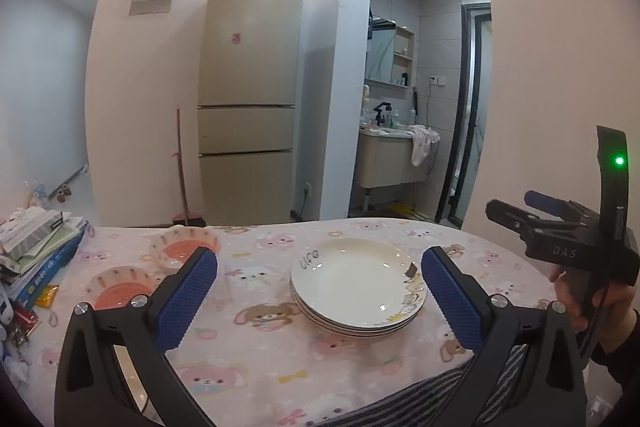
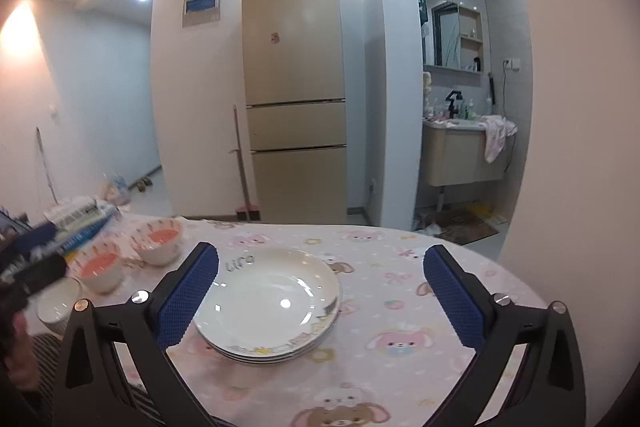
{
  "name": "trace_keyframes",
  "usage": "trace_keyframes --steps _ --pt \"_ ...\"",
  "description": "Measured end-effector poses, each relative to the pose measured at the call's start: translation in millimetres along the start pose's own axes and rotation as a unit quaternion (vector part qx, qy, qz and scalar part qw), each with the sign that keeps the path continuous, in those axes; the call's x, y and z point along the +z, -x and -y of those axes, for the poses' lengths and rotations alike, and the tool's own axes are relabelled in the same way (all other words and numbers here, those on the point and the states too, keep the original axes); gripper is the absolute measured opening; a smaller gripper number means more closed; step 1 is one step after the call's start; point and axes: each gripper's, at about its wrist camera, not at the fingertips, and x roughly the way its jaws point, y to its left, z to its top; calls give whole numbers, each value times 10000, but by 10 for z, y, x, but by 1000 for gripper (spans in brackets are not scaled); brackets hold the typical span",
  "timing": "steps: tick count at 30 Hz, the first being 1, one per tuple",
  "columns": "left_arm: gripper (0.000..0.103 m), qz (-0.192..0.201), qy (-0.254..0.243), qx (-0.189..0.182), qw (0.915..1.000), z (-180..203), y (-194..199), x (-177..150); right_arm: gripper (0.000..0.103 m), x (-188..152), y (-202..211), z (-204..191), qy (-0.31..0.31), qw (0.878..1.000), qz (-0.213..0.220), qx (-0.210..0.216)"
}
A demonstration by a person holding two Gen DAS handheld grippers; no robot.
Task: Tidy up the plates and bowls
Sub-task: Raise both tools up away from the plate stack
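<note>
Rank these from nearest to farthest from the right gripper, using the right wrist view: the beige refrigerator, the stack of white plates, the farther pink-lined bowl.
1. Stack of white plates: just ahead, toward its left finger.
2. Farther pink-lined bowl: farther back, left.
3. Beige refrigerator: against the far wall.

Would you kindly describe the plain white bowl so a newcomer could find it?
Start at the stack of white plates on the pink cartoon tablecloth. Left of it stand three bowls; the white bowl is nearest the table's front edge, and unlike the two orange-lined bowls behind, it is plain inside.
</note>
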Motion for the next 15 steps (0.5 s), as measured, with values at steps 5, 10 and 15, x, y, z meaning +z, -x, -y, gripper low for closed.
trace_keyframes --steps 5,10,15 --pt "103 280 -87 253 9992 -120 206 -136 88 -62 128 -174 455 9988 153 56" --pt "103 288 -379 353 9982 -154 238 -270 88 -123 252 -268 290 9988 168 349" --pt "103 -23 -408 582 9975 -201 136 -475 98 -218 267 -423 241 9986 239 410"
